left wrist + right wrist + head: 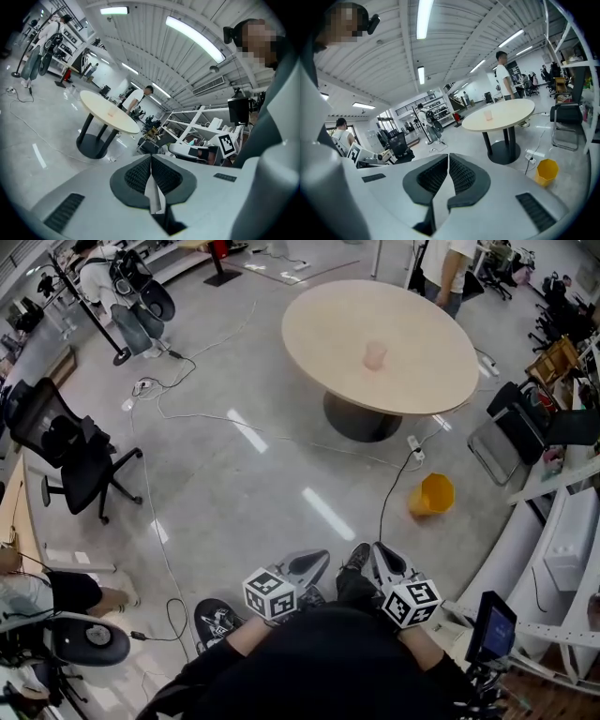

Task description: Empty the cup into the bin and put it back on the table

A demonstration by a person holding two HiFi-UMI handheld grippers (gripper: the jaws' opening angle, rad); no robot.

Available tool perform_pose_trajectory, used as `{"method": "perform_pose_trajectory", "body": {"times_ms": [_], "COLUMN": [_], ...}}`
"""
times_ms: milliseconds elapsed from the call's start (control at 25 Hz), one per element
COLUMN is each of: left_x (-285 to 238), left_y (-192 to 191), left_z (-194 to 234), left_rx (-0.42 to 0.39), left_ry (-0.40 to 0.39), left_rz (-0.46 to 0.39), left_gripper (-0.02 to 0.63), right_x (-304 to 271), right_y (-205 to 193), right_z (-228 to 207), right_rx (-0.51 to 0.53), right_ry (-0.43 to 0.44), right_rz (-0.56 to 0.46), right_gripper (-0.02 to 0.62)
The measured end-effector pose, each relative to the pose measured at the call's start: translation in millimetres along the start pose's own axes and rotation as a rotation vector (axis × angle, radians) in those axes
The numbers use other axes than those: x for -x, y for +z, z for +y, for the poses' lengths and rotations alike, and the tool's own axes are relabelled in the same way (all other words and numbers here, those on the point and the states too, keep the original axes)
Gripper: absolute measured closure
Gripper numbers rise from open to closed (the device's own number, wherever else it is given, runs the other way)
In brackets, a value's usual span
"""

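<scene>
Head view steeply down from afar, gripper views low, tilted upward, all sharing round table [412, 352].

Up close, right gripper [448, 157], dark ribbed fingers [461, 176] pressed flat together, nothing caught between. Beyond, across a glossy grey floor [468, 140], a round pale bench [513, 110] on a dark pedestal base. On the bench top, upright and left of centre, a small translucent pinkish cup [488, 115], alone there. Lower right, down on the floor, well apart from the cup and near the pedestal, a yellow bin [546, 171], mouth open. Just behind the bench, a person [505, 75] standing in a white shirt. At the right edge, a black chair [565, 122]. Overhead, long strip lights [423, 18] along a ribbed ceiling.
</scene>
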State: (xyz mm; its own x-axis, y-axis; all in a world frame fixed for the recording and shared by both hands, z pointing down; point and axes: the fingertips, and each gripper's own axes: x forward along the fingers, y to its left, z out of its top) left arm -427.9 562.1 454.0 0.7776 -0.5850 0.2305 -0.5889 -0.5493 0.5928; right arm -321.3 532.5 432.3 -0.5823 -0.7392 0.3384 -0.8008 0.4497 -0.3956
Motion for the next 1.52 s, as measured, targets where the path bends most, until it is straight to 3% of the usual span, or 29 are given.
{"method": "perform_pose_trajectory", "body": {"times_ms": [320, 560, 680, 1120, 1320, 1520], "left_x": [-42, -93, -123, -235, -260, -288], "left_y": [45, 88, 103, 144, 164, 179], "left_z": [35, 44, 47, 30, 40, 53], "left_rx": [-0.1, -0.117, -0.107, -0.198, -0.218, -0.211], "left_ry": [0.118, 0.155, 0.156, 0.069, 0.059, 0.014], "left_rz": [-0.018, -0.033, -0.032, 0.01, -0.031, -0.016], "left_gripper": [0.583, 0.583, 0.583, 0.583, 0.583, 0.583], "right_x": [-67, -96, -106, -101, -108, -127], "right_y": [39, 91, 105, 154, 163, 175], "right_z": [-38, -59, -79, -190, -216, -240], "right_rx": [0.007, 0.185, 0.197, 0.122, 0.085, 0.073], "right_ry": [0.118, 0.197, 0.232, 0.122, 0.102, 0.067], "right_rz": [-0.004, -0.022, -0.011, -0.079, -0.105, -0.091], "right_gripper": [0.578, 0.579, 0.58, 0.58, 0.579, 0.58]}}
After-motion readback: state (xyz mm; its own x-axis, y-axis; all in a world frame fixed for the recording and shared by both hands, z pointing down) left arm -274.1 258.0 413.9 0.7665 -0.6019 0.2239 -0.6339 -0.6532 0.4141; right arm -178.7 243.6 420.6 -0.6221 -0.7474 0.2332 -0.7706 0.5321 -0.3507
